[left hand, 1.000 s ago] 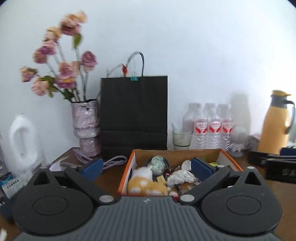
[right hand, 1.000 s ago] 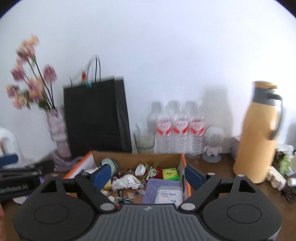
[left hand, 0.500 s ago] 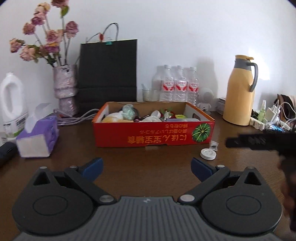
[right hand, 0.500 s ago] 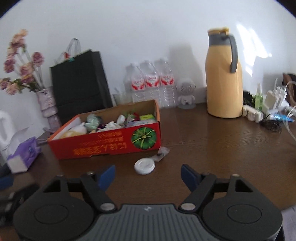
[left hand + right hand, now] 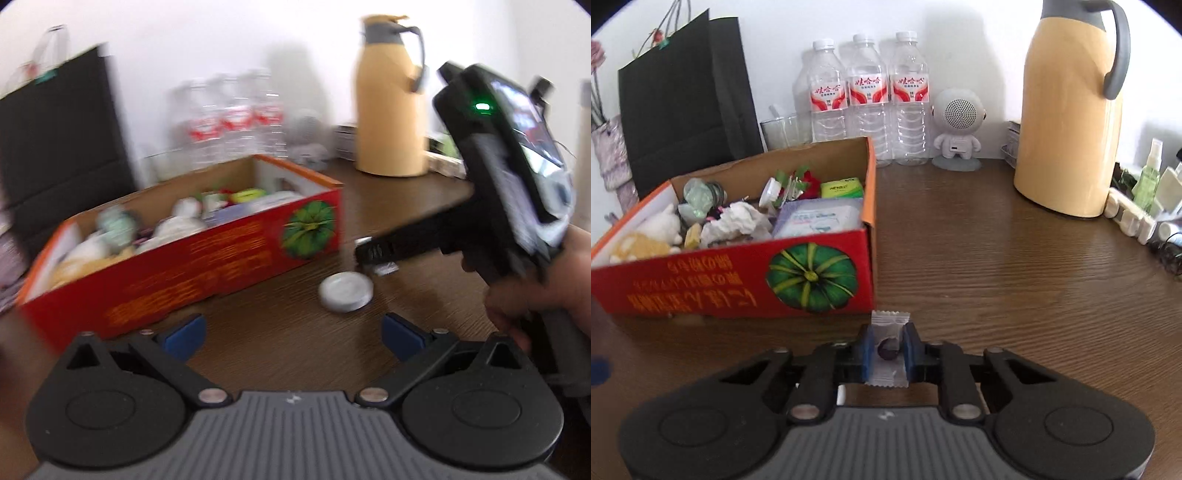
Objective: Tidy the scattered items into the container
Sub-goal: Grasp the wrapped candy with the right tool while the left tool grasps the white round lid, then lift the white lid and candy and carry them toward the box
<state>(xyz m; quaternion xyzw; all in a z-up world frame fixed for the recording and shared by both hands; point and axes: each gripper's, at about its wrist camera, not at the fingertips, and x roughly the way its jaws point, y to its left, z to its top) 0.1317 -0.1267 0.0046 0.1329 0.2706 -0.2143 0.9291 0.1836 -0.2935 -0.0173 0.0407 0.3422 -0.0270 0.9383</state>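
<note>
A red cardboard box [image 5: 701,291] with a green pumpkin picture, also in the left wrist view [image 5: 184,266], holds several small items. Just in front of its right corner, my right gripper [image 5: 888,349] is closing its jaws on a clear-wrapped purple candy [image 5: 889,345] lying on the table. The blue pads [image 5: 868,347] press the wrapper from both sides. The left wrist view shows that gripper [image 5: 373,254] from the side, held by a hand [image 5: 535,295]. A white round lid [image 5: 345,291] lies on the table just ahead of my open, empty left gripper [image 5: 293,334].
Along the back wall stand a yellow thermos jug [image 5: 1067,122], three water bottles [image 5: 868,92], a small robot-shaped speaker [image 5: 958,122], a glass [image 5: 783,133] and a black paper bag [image 5: 683,92]. A power strip and spray bottles [image 5: 1134,214] crowd the right edge.
Both grippers dropped from above the box to the table in front of it. The right jaws went from wide to closed around the candy. The left gripper stays open, now near the lid.
</note>
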